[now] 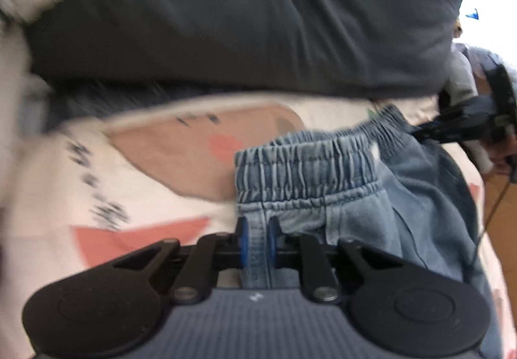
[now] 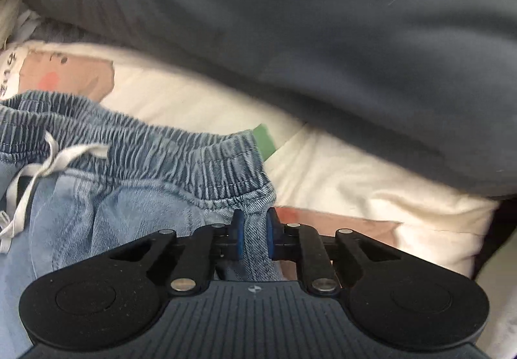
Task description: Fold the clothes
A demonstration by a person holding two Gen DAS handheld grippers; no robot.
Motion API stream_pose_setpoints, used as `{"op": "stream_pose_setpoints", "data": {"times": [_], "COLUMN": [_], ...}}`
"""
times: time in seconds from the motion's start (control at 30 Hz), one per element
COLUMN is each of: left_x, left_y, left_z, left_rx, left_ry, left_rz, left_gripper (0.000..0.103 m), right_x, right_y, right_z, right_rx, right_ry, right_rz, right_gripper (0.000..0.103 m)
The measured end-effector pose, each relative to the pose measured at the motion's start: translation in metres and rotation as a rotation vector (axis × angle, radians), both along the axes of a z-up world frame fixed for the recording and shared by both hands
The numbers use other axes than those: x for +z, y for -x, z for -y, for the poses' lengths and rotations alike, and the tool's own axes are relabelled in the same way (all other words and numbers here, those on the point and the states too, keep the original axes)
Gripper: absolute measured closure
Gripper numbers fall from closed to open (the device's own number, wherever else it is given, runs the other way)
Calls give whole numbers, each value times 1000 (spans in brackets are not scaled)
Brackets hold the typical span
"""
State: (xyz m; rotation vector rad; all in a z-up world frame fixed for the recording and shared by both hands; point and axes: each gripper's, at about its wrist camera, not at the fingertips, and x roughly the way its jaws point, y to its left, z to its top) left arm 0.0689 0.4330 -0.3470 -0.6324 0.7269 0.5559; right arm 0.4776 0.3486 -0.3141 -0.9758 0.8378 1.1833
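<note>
A pair of light blue denim pants (image 1: pixel 355 216) with a gathered elastic waistband (image 1: pixel 307 165) lies over a patterned bedsheet (image 1: pixel 155 145). My left gripper (image 1: pixel 258 231) is shut on the waistband's left corner, denim pinched between its blue pads (image 1: pixel 242 237). My right gripper (image 2: pixel 255 229) is shut on the right corner of the same pants (image 2: pixel 97 197), just below the waistband (image 2: pixel 161 149). A white drawstring (image 2: pixel 48 165) hangs at the front. In the left wrist view the right gripper (image 1: pixel 468 123) shows at the far right edge.
A big dark grey cushion or duvet (image 1: pixel 242 19) fills the space beyond the pants and appears again as the grey duvet (image 2: pixel 323 36). The cream sheet (image 2: pixel 355 181) carries pink, tan and green patches. A bed edge drops off at right (image 2: pixel 494 262).
</note>
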Motion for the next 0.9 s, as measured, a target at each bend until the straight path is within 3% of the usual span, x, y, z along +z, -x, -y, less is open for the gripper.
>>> {"op": "stream_pose_setpoints", "data": {"times": [0.17,0.27,0.4,0.6,0.67,0.77,0.9], "left_x": [28,21,11,-7,-11,-16,-21], "left_y": [19,14,9,3,3,-1,-9], "left_z": [0,-3,-8,-13,-14,-13,-11], "left_rx": [39,32,24,1,-3,-25,-51], "left_ry": [-90,-75,-55,8,37,61,53], "left_rz": [-4,-23,-47,-77,-75,-79,-84], "left_gripper": [92,92,91,79,67,67,67], "right_x": [28,38,25,-10,-12,-13,-20], "right_y": [2,6,2,-20,-26,-32,-39], "right_z": [1,-2,-8,-18,-17,-10,-4], "right_rx": [-19,-30,-81,-147,-153,-144,-166], "right_ry": [-71,-102,-94,-39,-16,10,2], "right_rz": [52,80,90,3,-25,-51,-102], "right_gripper": [95,95,96,92,79,70,70]}}
